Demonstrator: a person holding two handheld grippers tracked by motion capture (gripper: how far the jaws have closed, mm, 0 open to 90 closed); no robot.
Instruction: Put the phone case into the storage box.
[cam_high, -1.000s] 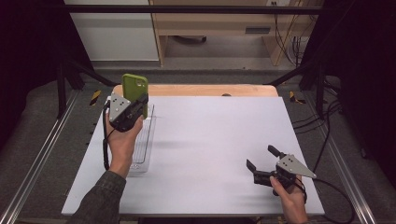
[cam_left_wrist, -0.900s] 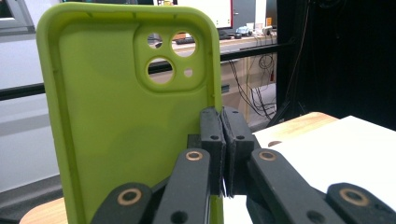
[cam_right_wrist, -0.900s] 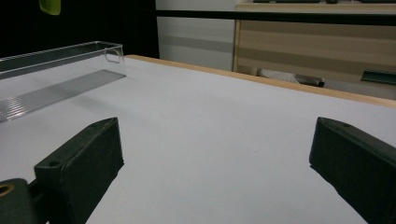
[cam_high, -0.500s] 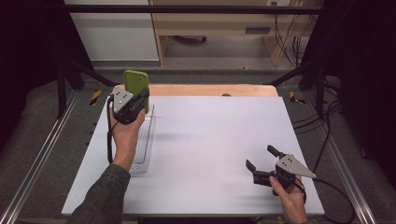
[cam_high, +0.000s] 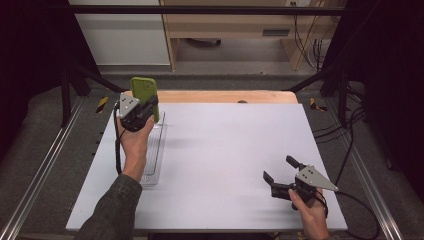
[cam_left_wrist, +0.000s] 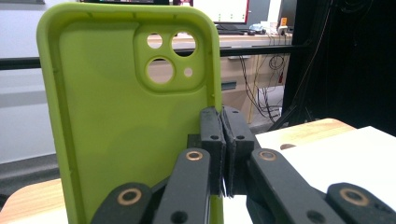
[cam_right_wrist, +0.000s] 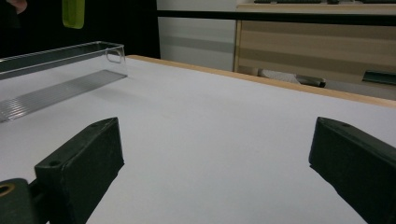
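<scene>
A lime-green phone case stands upright in the air over the far end of a clear plastic tray at the table's left. My left gripper is shut on it. In the left gripper view the case shows its inside and camera holes, and my left gripper pinches its side wall between both pads. My right gripper rests low at the table's front right, open with nothing between its jaws. The right gripper view shows that same gripper wide open over bare table, the tray far left.
The white table top has a wooden strip along its far edge. Metal rails run along both sides on the floor. Cables hang at the far right, and a cabinet and desk stand behind the table.
My left hand has carried the green case a little farther along the tray, away from the person. The right gripper has stayed where it was.
</scene>
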